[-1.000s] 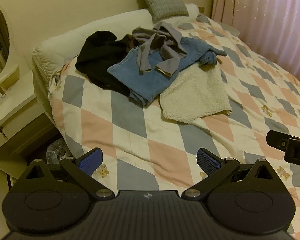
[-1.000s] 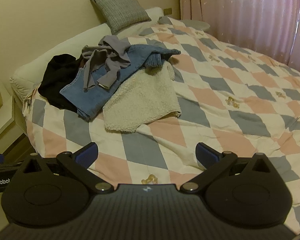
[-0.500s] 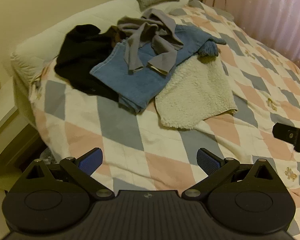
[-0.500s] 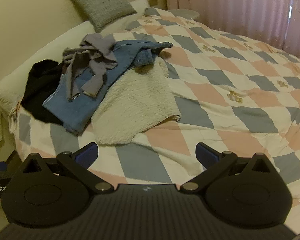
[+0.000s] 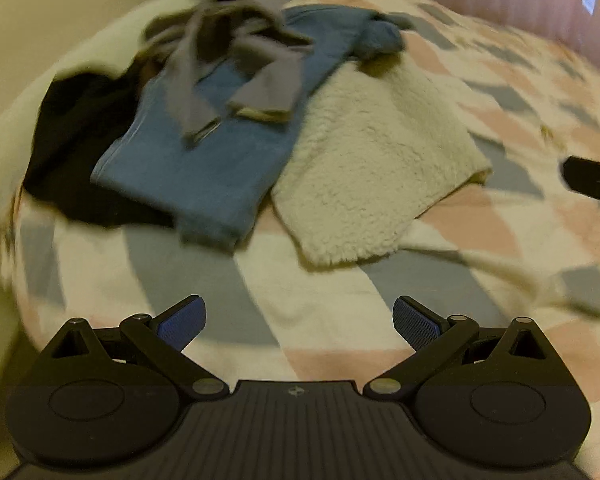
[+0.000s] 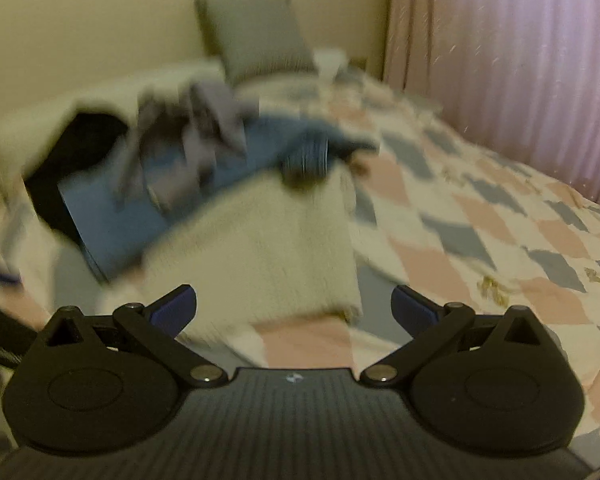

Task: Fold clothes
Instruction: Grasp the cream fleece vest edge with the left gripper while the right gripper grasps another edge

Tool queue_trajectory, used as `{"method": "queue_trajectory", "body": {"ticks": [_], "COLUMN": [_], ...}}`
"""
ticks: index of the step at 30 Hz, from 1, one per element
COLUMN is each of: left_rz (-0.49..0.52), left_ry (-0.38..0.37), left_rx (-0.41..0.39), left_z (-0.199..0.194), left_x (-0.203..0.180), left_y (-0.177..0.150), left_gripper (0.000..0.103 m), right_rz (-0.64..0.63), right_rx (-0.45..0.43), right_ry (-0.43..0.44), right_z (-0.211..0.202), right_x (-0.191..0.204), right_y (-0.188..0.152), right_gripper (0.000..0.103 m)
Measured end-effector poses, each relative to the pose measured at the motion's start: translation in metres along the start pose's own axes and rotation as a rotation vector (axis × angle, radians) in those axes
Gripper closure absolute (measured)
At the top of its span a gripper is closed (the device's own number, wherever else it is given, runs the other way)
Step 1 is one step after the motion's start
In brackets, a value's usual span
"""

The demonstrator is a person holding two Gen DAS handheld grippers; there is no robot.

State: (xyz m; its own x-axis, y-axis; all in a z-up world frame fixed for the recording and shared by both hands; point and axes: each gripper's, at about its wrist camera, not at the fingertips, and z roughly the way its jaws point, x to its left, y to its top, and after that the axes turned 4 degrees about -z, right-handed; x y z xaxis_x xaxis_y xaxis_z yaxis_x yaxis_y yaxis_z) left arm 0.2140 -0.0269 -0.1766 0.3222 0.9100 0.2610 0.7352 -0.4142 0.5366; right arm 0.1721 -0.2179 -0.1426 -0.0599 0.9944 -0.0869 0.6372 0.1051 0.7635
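A: What is changing compared with a second back?

B: Both views are closing in on the pile of clothes. The cream fleece point(image 5: 376, 160) is filling the middle of the left wrist frame now, where a second ago it was sitting small in the upper middle. The blur says both tools are moving fast.

A: And the fingers?

B: The left gripper point(image 5: 299, 320) is showing its blue pads spread wide apart with nothing between them. The right gripper point(image 6: 294, 306) is the same, wide apart and empty, hanging over the near edge of the fleece point(image 6: 260, 248).

A: Where is the rest lying?

B: On the bed point(image 5: 308, 320), in the upper left of both frames. The blue denim piece point(image 5: 220, 152) is overlapping the fleece's left edge, the grey garment point(image 5: 236, 48) is lying crumpled on top of the denim, and a black garment point(image 5: 76, 148) is sitting behind at far left.

A: So for the folding?

B: Nothing is being gripped yet. I am judging this as the approach, with the fleece the likeliest first pick since it is nearest and uncovered.
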Motion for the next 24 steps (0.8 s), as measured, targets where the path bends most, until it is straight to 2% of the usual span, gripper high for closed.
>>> {"method": "queue_trajectory", "body": {"ticks": [2, 5, 8, 12, 15, 17, 18, 19, 20, 21, 22, 23, 24], "left_rz": [0.241, 0.584, 0.794, 0.984, 1.013, 1.006, 1.001, 0.995, 0.990, 0.976, 0.961, 0.946, 0.940], "left_ry": [0.068, 0.153, 0.194, 0.230, 0.250, 0.267, 0.278, 0.285, 0.294, 0.289, 0.282, 0.272, 0.263], "left_rx": [-0.092, -0.209, -0.280, -0.328, -0.388, -0.414, -0.424, -0.432, -0.435, -0.430, -0.425, -0.421, -0.427], "left_z": [0.027, 0.066, 0.101, 0.133, 0.143, 0.149, 0.152, 0.155, 0.157, 0.159, 0.161, 0.161, 0.161], "left_x": [-0.029, -0.064, -0.082, -0.093, -0.094, -0.092, -0.090, -0.087, -0.083, -0.079, -0.075, -0.071, -0.069], "left_y": [-0.007, -0.023, -0.033, -0.053, -0.057, -0.050, -0.048, -0.043, -0.038, -0.032, -0.026, -0.021, -0.020], "left_gripper": [0.004, 0.016, 0.015, 0.009, 0.001, 0.002, 0.007, 0.022, 0.033, 0.057, 0.080, 0.082, 0.084], "right_rz": [-0.075, -0.185, -0.282, -0.479, -0.627, -0.675, -0.688, -0.691, -0.687, -0.673, -0.652, -0.620, -0.587], "right_rx": [0.026, 0.056, 0.026, -0.010, -0.026, -0.044, -0.051, -0.056, -0.063, -0.074, -0.078, -0.070, -0.062], "right_ry": [-0.018, -0.042, -0.040, -0.068, -0.108, -0.114, -0.114, -0.114, -0.115, -0.112, -0.109, -0.103, -0.098], "right_z": [0.033, 0.080, 0.115, 0.151, 0.175, 0.186, 0.191, 0.196, 0.201, 0.206, 0.211, 0.216, 0.221], "right_x": [-0.004, -0.010, -0.012, -0.004, 0.002, 0.002, 0.001, 0.000, -0.001, -0.003, -0.005, -0.009, -0.012], "right_y": [-0.016, -0.037, -0.053, -0.070, -0.084, -0.086, -0.086, -0.085, -0.082, -0.077, -0.072, -0.067, -0.061], "right_gripper": [0.000, 0.001, 0.001, 0.001, 0.002, 0.002, 0.002, 0.003, 0.004, 0.008, 0.021, 0.031, 0.048]}}
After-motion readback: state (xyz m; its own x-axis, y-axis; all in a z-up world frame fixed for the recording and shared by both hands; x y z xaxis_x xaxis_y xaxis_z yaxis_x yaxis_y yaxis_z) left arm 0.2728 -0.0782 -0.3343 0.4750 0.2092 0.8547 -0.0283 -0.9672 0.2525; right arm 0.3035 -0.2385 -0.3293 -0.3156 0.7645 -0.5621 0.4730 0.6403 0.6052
